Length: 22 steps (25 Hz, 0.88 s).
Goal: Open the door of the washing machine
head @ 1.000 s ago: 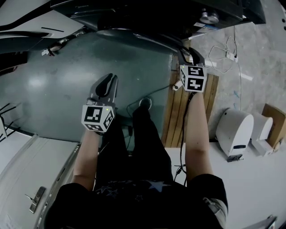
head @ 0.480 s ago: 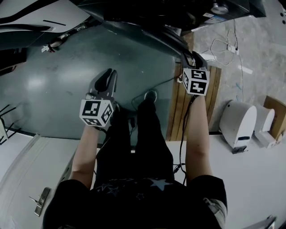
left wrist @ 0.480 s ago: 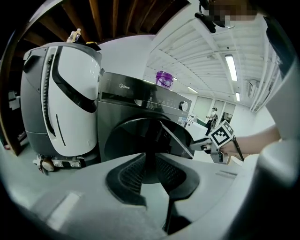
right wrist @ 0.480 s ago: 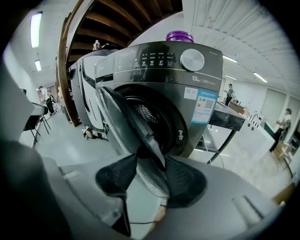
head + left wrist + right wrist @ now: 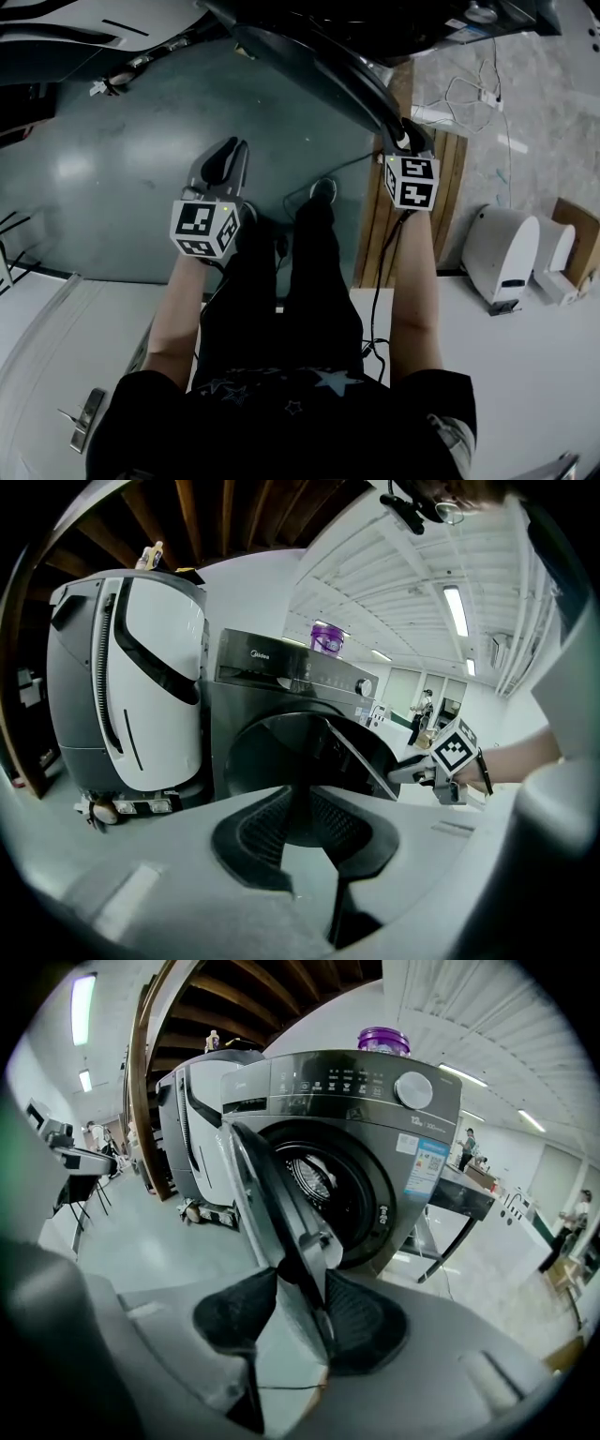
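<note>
One door (image 5: 261,1194) ajar | right gripper (image 5: 298,1283) just closing on it

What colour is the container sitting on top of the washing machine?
Purple. The container shows best in the right gripper view.

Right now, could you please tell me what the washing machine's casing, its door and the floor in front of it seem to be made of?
Dark grey front-loading washing machine: probably painted sheet metal with a plastic control panel; smooth satin sheen.
Round dark-rimmed door: seemingly a moulded plastic frame, light grey inside; window unclear edge-on.
Grey-green floor: likely coated concrete; glossy, with light reflections.
</note>
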Each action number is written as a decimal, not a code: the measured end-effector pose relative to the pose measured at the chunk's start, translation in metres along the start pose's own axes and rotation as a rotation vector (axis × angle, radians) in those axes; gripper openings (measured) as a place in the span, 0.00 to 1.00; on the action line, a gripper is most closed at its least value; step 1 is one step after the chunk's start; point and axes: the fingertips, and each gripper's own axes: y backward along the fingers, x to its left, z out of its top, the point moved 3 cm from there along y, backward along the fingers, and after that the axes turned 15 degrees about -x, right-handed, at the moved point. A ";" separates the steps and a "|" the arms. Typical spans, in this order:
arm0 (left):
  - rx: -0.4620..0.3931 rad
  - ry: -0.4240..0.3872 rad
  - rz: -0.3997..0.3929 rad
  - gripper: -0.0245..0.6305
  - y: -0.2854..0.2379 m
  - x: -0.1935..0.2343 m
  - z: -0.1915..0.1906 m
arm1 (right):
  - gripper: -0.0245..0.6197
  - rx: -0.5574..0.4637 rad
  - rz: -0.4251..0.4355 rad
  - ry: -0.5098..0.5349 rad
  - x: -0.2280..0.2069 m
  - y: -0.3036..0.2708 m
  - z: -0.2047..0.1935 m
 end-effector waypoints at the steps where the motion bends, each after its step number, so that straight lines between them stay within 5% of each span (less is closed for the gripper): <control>1: 0.002 -0.002 0.001 0.14 0.005 0.003 -0.001 | 0.29 0.004 0.002 0.008 0.006 0.003 -0.001; 22: 0.023 -0.020 0.013 0.14 0.087 0.029 -0.019 | 0.16 -0.034 0.200 0.055 0.161 0.060 -0.016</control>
